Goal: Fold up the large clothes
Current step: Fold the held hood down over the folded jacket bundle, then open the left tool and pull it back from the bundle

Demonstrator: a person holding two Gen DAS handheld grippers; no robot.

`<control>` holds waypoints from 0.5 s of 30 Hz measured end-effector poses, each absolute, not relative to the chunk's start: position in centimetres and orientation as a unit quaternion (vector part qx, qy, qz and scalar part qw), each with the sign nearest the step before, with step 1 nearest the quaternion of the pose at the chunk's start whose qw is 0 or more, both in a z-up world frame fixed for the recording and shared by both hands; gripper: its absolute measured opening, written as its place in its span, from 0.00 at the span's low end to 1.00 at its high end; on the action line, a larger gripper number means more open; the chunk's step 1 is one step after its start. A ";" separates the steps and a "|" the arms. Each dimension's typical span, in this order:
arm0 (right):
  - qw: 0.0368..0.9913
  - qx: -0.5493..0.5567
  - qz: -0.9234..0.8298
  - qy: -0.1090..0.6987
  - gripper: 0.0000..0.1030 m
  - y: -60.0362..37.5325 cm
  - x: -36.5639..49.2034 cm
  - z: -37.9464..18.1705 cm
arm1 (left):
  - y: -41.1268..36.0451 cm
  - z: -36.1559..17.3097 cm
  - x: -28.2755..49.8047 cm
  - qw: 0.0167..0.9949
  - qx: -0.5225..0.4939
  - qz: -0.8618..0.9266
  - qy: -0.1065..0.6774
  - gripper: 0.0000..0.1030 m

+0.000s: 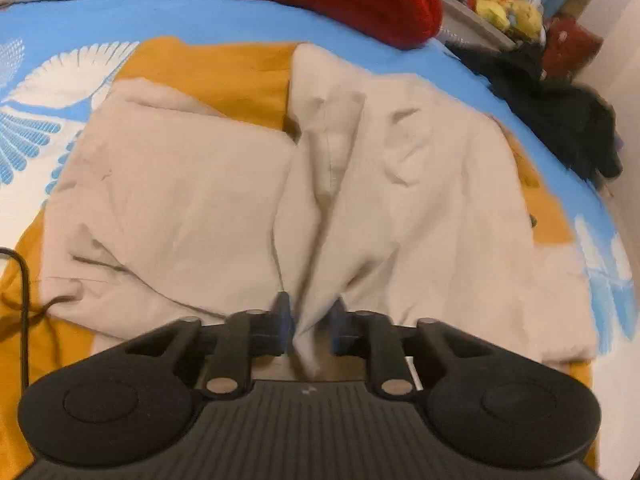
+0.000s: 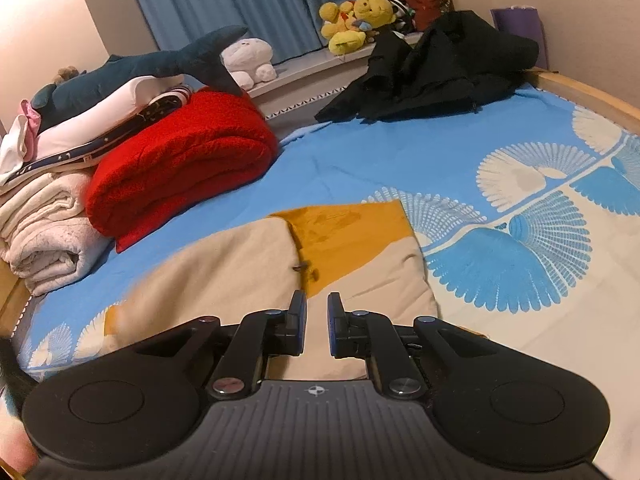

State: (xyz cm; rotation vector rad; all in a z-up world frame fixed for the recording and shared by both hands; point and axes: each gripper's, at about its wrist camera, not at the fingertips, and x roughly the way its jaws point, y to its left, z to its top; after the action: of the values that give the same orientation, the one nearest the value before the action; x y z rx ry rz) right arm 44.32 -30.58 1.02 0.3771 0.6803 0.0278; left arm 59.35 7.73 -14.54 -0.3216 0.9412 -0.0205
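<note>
A large coat (image 1: 192, 200), beige with a mustard-yellow lining, lies spread on the blue patterned bed sheet (image 1: 240, 20). My left gripper (image 1: 310, 320) is at the coat's near edge, with a ridge of beige fabric pinched up between its fingers. In the right wrist view the same coat (image 2: 240, 272) lies just ahead, its yellow lining (image 2: 344, 232) showing. My right gripper (image 2: 317, 322) hovers over the coat with a narrow gap between its fingers and nothing in it.
A folded red blanket (image 2: 184, 164) and stacked light blankets (image 2: 44, 224) sit at the left. A black garment pile (image 2: 436, 68) lies at the far end. Plush toys (image 2: 352, 20) line the window ledge. A wooden bed frame (image 2: 592, 96) borders the right. A black cable (image 1: 24, 304) crosses the coat's left.
</note>
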 end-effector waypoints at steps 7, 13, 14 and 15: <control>0.925 0.182 0.012 0.333 0.11 -31.0 44.4 1.0 | 3.6 -6.3 58.0 0.962 -0.045 -0.029 0.270 0.41; 0.924 0.180 0.014 0.337 0.11 -30.7 44.5 0.8 | 1.5 -16.1 63.7 0.916 0.025 -0.032 0.400 0.00; 0.924 0.179 0.014 0.337 0.11 -30.6 44.5 0.9 | 1.5 -17.6 64.1 0.907 0.020 -0.027 0.420 0.01; 0.925 0.179 0.014 0.336 0.11 -30.6 44.5 0.9 | 1.0 -16.8 63.5 0.915 0.036 -0.013 0.401 0.01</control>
State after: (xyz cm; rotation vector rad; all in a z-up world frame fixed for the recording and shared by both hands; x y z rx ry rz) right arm 44.50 -30.60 0.92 0.3668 0.6902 0.0277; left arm 63.47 0.97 -16.80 0.0741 0.8248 -0.0261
